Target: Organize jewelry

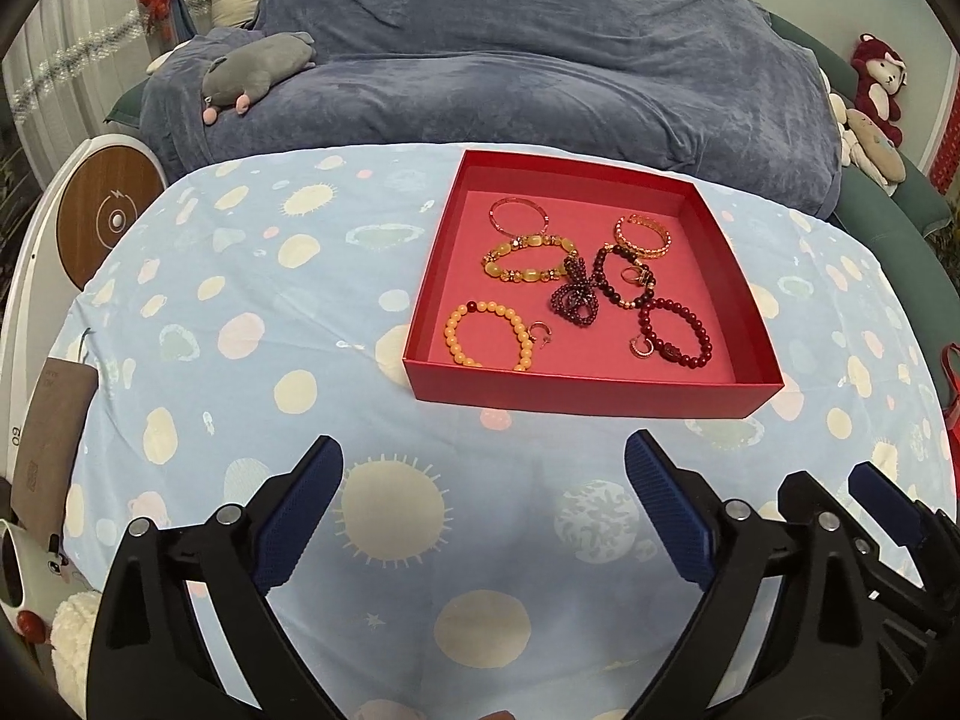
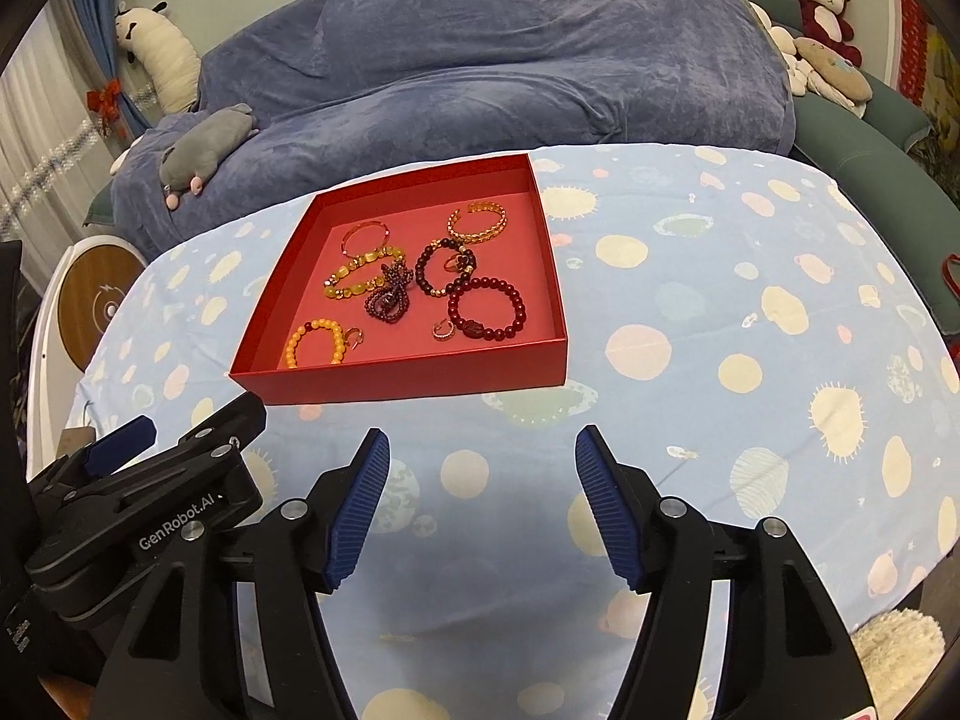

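Note:
A shallow red box [image 1: 588,387] [image 2: 420,378] sits on a table covered by a light blue spotted cloth [image 1: 240,324] [image 2: 720,300]. Inside lie several bracelets: an orange bead one [image 1: 489,333] [image 2: 315,339], a yellow stone one [image 1: 528,261] [image 2: 360,276], a dark red bead one [image 1: 675,330] [image 2: 487,309], a gold cuff [image 1: 642,234] [image 2: 478,222], a thin pink bangle [image 1: 519,216], and a tangled purple strand [image 1: 574,299] [image 2: 389,294]. My left gripper [image 1: 483,465] hovers open over the cloth in front of the box, holding nothing. My right gripper [image 2: 480,456] is also open and holds nothing, beside the left one [image 2: 180,462].
A sofa draped with a blue-grey blanket [image 1: 510,60] [image 2: 480,60] stands behind the table, with a grey plush toy [image 1: 252,69] on it and a red plush [image 1: 879,81] at the right. A round wooden-topped device [image 1: 108,216] sits left of the table.

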### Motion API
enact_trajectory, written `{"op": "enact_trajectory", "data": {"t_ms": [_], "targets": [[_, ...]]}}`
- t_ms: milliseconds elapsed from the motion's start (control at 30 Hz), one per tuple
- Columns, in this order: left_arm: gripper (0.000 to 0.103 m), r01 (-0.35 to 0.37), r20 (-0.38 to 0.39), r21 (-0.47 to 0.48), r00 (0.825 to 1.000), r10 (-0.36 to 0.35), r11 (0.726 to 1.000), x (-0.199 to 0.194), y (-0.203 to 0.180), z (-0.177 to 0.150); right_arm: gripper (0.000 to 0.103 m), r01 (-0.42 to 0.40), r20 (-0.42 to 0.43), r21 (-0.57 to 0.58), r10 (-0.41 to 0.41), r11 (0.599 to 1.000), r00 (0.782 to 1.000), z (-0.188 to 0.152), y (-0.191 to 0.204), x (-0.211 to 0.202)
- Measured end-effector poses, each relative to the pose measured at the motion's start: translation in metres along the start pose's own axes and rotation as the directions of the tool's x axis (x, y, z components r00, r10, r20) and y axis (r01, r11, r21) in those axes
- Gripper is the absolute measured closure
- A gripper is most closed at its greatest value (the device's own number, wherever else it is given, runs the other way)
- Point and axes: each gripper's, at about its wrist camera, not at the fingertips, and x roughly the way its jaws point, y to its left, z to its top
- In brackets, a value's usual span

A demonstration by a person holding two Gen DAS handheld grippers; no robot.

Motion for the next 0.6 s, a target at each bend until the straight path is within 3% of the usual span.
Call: {"op": "enact_trajectory", "data": {"t_ms": [167, 467, 533, 600], "targets": [[0.01, -0.01, -0.003, -0.017, 1.0, 0.01, 1.0, -0.0016, 0.0055, -0.0015, 0.021, 0.021, 0.011, 0.0, -0.021, 1.0, 1.0, -0.0017, -0.0006, -0.0033], [0.009, -0.033, 0.0, -0.009, 0.999, 0.033, 0.999, -0.0018, 0.008, -0.0046, 0.016, 0.044, 0.0, -0.017, -0.044, 0.999, 0.999, -0.0015, 0.0, -0.0039], [0.008, -0.051, 0.002, -0.01, 0.999, 0.051, 0.999, -0.0018, 0.0085, -0.0052, 0.006, 0.053, 0.003, -0.014, -0.053, 0.998, 0.999, -0.0016, -0.0007, -0.0048], [0.008, -0.041, -0.002, -0.013, 0.999, 0.041, 0.999, -0.0018, 0.0092, -0.0055, 0.006, 0.051, 0.011, -0.015, -0.051, 0.999, 0.999, -0.0009, -0.0011, -0.0062]]}}
